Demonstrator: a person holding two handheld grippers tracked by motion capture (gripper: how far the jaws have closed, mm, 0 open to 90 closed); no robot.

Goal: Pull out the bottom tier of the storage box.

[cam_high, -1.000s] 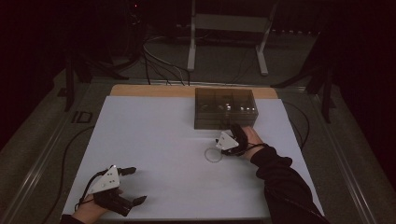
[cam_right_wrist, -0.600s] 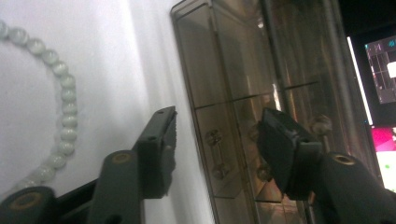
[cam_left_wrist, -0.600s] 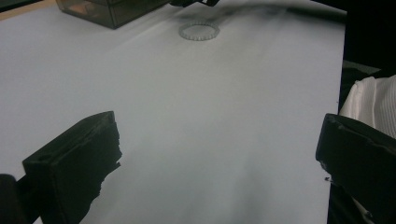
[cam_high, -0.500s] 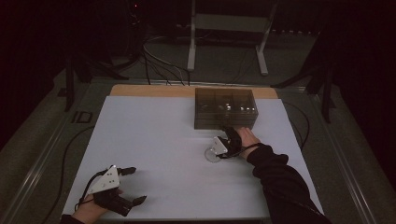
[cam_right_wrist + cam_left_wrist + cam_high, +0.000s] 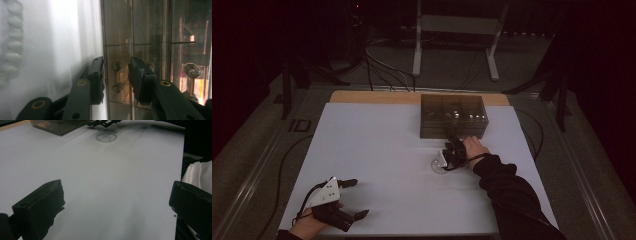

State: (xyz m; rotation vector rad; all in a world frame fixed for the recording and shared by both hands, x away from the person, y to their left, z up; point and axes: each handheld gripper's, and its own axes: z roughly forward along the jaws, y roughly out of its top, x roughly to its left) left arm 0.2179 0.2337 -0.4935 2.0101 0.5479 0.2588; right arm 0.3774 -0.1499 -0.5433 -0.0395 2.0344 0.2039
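In the high view, the right gripper [image 5: 453,150] lies low at the front wall of the smoky compartment box [image 5: 453,116], and a clear beaded ring [image 5: 439,166] rests on the white table [image 5: 377,150] just beside it. The left gripper [image 5: 354,199] rests near the table edge.

In the left gripper view its jaws stand wide apart over bare table, and the ring [image 5: 106,137] lies far ahead.

In the right gripper view the jaws have just been closing; a gap remains and nothing is between them. The box wall [image 5: 140,32] is right in front. The step looks like a reach at the box; next, the jaws need something to pinch.
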